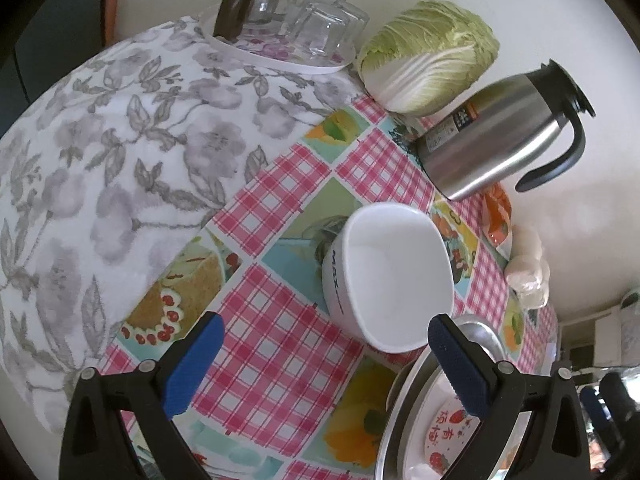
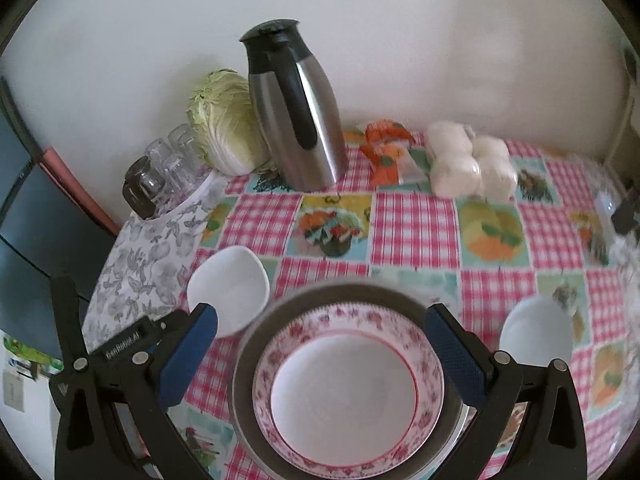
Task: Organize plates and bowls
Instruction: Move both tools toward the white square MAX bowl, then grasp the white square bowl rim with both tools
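Note:
A white squarish bowl point(image 1: 394, 276) sits on the checked tablecloth, just ahead of my open, empty left gripper point(image 1: 322, 334); it also shows in the right wrist view point(image 2: 230, 288). A metal plate point(image 2: 256, 360) carries a pink-flowered plate point(image 2: 348, 392) and lies between the fingers of my open right gripper point(image 2: 320, 330), below them. In the left wrist view the metal plate's rim point(image 1: 396, 408) holds a strawberry-printed dish point(image 1: 444, 444). A second white bowl point(image 2: 536, 332) sits to the right.
A steel thermos jug point(image 2: 298, 112), a napa cabbage point(image 2: 224, 120), upturned glasses on a tray point(image 2: 164, 168), a snack packet point(image 2: 386, 148) and wrapped white buns point(image 2: 468, 160) line the wall. A grey floral cloth point(image 1: 100, 168) covers the table's left part.

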